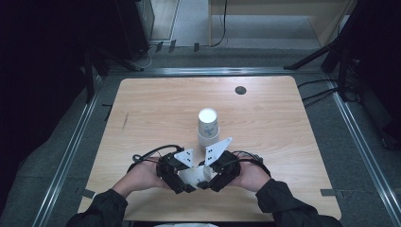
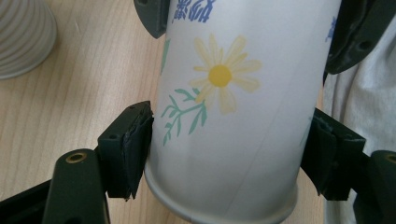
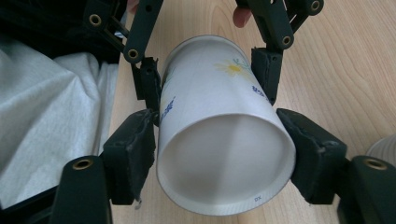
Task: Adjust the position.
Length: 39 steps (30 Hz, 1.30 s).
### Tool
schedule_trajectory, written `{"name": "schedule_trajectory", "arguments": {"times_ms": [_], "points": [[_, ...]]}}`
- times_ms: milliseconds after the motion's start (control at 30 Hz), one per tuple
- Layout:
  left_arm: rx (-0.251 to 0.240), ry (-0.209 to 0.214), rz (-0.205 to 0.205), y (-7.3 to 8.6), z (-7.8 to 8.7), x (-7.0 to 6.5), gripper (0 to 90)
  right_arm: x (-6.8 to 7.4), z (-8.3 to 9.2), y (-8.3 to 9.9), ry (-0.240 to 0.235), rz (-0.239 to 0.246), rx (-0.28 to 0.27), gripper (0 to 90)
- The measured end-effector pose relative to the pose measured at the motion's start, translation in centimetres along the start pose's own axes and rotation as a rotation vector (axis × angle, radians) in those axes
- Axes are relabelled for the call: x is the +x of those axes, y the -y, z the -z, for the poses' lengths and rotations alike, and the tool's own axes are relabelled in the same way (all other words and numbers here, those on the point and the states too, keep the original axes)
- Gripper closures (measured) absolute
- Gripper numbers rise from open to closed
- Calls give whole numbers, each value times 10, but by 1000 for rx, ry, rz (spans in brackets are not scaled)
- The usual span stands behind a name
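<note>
Paper cup (image 3: pixel 219 140) held on its side low over the near table (image 1: pixel 156 109) edge; left hand-held gripper (image 2: pixel 224 158) clamps its base, right hand-held gripper (image 3: pixel 224 154) clamps its open rim. Light, thin-walled, crushable; grip gently near stiffer rim

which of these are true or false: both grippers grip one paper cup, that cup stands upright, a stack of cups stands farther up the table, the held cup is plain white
1. Both the left gripper and the right gripper grip one paper cup: true.
2. That cup stands upright: false, it lies on its side between them above the table.
3. A stack of cups stands farther up the table: true.
4. The held cup is plain white: false, it bears a yellow flower with green leaves.
</note>
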State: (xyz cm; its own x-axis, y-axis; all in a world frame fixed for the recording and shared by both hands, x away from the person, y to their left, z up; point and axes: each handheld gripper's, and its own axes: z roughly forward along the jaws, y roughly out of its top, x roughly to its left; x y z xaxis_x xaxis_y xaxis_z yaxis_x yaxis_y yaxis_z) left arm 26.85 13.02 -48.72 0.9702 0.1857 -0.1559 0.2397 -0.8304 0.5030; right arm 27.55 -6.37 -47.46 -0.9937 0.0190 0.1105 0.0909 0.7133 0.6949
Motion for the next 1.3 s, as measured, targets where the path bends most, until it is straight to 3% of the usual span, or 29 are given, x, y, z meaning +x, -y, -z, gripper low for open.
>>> {"name": "schedule_trajectory", "arguments": {"times_ms": [200,267,300,333,500,633,733,1300], "points": [[-6,15,3,1,1,0,251,-1,-1,-2,-7,0,12,344],[-19,9,3,2,2,0,226,0,0,-2,-3,5,12,342],[-41,-7,6,1,4,0,144,0,0,-2,8,27,23,342],[-47,-9,5,1,5,0,124,0,1,-2,9,25,23,342],[-71,-35,18,2,9,1,94,-2,6,0,8,14,9,342],[-115,-58,28,4,17,3,69,-5,17,1,4,-12,-38,342],[-149,-48,34,4,21,4,18,-7,23,1,-9,-25,-70,343],[-329,18,68,1,32,0,19,-6,47,-4,-41,-64,-214,342]]}}
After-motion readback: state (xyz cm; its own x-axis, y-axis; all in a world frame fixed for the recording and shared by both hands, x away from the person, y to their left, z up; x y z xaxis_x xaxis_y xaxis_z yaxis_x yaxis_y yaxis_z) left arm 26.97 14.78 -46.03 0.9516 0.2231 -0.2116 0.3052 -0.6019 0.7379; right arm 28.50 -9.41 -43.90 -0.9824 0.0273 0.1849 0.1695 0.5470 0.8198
